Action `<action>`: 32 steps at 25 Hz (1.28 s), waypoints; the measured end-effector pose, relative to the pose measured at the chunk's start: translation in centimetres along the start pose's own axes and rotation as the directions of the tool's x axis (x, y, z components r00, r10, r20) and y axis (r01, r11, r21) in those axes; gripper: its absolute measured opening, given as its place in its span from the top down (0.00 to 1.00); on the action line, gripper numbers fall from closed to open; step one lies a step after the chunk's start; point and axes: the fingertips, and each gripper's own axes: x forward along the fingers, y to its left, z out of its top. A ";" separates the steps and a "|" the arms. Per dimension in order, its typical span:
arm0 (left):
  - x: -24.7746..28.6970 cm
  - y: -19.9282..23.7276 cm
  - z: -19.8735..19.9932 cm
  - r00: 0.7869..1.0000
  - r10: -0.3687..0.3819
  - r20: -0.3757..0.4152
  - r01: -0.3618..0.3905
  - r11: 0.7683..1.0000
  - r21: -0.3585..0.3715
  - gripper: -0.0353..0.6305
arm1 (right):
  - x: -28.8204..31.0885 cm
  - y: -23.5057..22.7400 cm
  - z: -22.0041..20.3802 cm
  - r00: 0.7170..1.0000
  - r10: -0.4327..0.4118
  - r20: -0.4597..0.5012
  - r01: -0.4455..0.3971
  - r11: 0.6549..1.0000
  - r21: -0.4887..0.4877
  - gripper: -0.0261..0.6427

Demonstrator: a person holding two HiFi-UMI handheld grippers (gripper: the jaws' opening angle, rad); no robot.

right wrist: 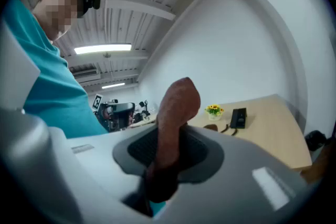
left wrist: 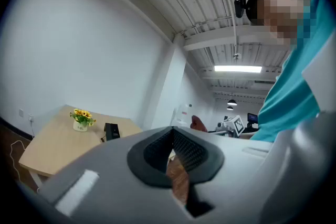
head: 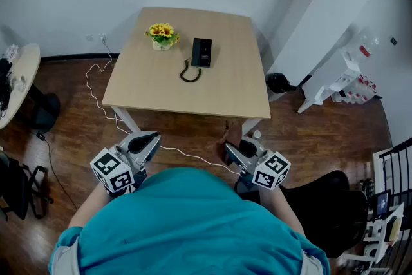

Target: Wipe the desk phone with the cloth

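Observation:
The black desk phone [head: 201, 51] with its coiled cord lies on the far half of the light wooden table [head: 225, 93]; it shows small in the left gripper view [left wrist: 111, 131] and the right gripper view [right wrist: 239, 117]. Both grippers are held low by the person's body, well short of the table's near edge. My right gripper [head: 228, 150] [right wrist: 177, 136] is shut on a brown cloth [right wrist: 176, 113], which sticks up between its jaws and shows again in the left gripper view [left wrist: 198, 123]. My left gripper [head: 153, 136] [left wrist: 171, 134] is shut with nothing in it.
A pot of yellow flowers [head: 161, 34] stands left of the phone. A white cable [head: 96, 96] trails over the wooden floor. A round table [head: 16, 80] is at the left, a black bin [head: 278, 82] and white rack [head: 335, 84] at the right, a black chair [head: 335, 209] beside me.

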 end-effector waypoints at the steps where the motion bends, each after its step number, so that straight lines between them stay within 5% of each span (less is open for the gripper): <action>1: 0.8 -0.5 -0.1 1.000 -0.001 -0.002 0.001 1.000 -0.001 0.94 | -0.6 -0.6 0.0 1.000 0.002 -0.003 -0.002 1.000 -0.004 0.81; 8: 4.9 -2.1 -0.9 1.000 -0.002 -0.024 0.002 1.000 -0.008 0.94 | -2.5 -4.6 -0.4 1.000 0.005 -0.023 -0.006 1.000 -0.011 0.81; 13: 5.2 1.4 -0.7 0.999 0.017 -0.034 -0.018 1.000 -0.024 0.94 | 0.4 -6.5 -0.9 0.999 0.005 -0.040 -0.004 1.000 0.008 0.81; 24: 7.7 20.3 3.0 0.995 -0.102 0.003 0.102 0.993 -0.065 0.94 | 16.2 -13.9 3.3 0.980 -0.155 -0.121 0.149 0.987 -0.056 0.81; 32: 8.4 30.8 4.5 0.994 -0.107 0.005 0.107 0.991 -0.078 0.94 | 25.6 -24.5 6.0 0.915 -0.315 -0.253 0.272 0.943 -0.190 0.81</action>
